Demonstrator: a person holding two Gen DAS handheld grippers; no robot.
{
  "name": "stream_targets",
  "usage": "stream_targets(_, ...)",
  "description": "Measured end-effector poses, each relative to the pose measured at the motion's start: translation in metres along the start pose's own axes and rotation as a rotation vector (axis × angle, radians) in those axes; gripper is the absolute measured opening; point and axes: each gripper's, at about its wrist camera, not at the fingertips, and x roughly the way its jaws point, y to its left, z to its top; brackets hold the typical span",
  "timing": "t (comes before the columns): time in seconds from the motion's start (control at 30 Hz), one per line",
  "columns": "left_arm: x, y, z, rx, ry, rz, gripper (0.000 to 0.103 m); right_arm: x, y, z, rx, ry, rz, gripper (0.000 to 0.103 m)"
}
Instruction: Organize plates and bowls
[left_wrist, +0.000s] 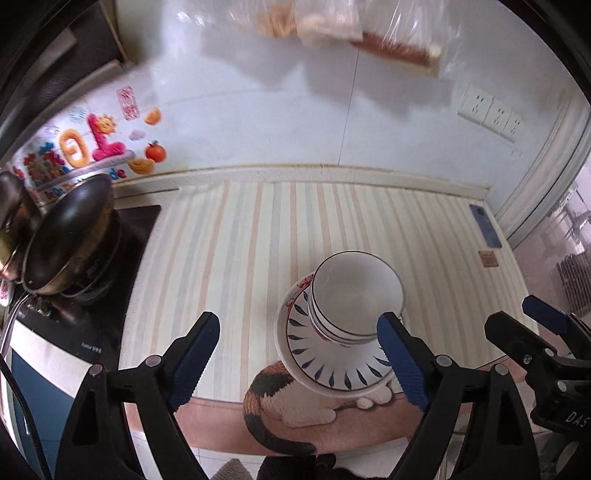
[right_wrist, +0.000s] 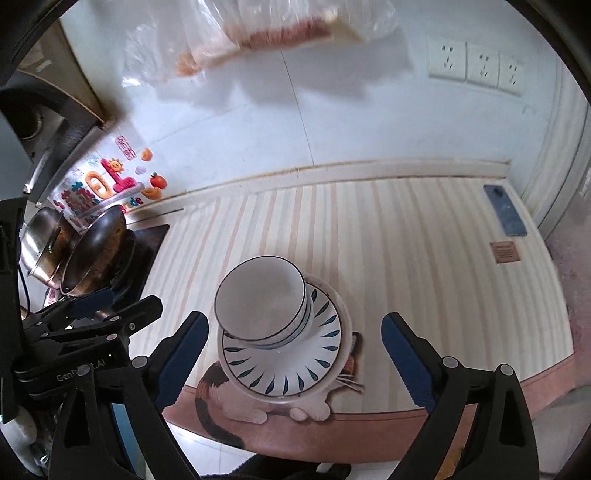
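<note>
at the far left a dark pan (left_wrist: 66, 240) and a steel pot (right_wrist: 40, 243) are seen on the black hob (left_wrist: 122, 258), apart from the task. next, the left tongs (left_wrist: 295, 354) are held spread, with nothing between them. in the middle, on the striped mat (left_wrist: 240, 258) that covers the worktop, near its front edge, the white bowls (left_wrist: 356, 295) are found nested and set on the blue-leaf plate (left_wrist: 332, 365), which rests on at least one more plate. further right the right tongs (right_wrist: 291, 354) are also held spread and empty, with the stack just beyond them. at the far right a phone (right_wrist: 506, 210) lies by the wall. the stacking is judged practically done; no loose crockery is seen elsewhere, so little seems left.
</note>
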Motion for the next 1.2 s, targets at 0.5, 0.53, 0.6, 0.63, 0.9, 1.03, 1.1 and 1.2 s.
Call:
stream_targets(0.5, -0.144, -0.018, -0.085, -0.049, -0.169, 0.072, 0.088, -0.164, 0.027, -0.089, -0.111, -0.177, -0.006, 0.099)
stream_targets(0.53, -0.151, -0.017, -0.089, -0.048, -0.176, 0.068, 0.097, -0.171, 0.029, -0.094, -0.113, -0.183, -0.009, 0.099)
stream_targets(0.6, -0.169, -0.014, -0.097, -0.054, -0.206, 0.054, 0.102, -0.191, 0.033, -0.110, -0.117, -0.196, -0.017, 0.099)
stream_targets(0.63, -0.175, -0.013, -0.101, -0.054, -0.217, 0.055, 0.102, -0.199, 0.035, -0.115, -0.116, -0.203, -0.016, 0.099)
stream_targets(0.9, -0.216, -0.003, -0.133, -0.042, -0.259, 0.052, 0.102, -0.254, 0.052, -0.153, -0.110, -0.273, -0.054, 0.100)
stream_targets(1.03, -0.232, 0.000, -0.146, -0.030, -0.277, 0.063, 0.102, -0.269, 0.061, -0.168, -0.102, -0.286, -0.072, 0.100)
stream_targets(1.1, -0.237, 0.001, -0.151, -0.030, -0.285, 0.069, 0.102, -0.276, 0.064, -0.175, -0.093, -0.291, -0.068, 0.100)
stream_targets(1.2, -0.240, 0.003, -0.158, -0.028, -0.283, 0.076, 0.102, -0.282, 0.068, -0.183, -0.087, -0.295, -0.069, 0.100)
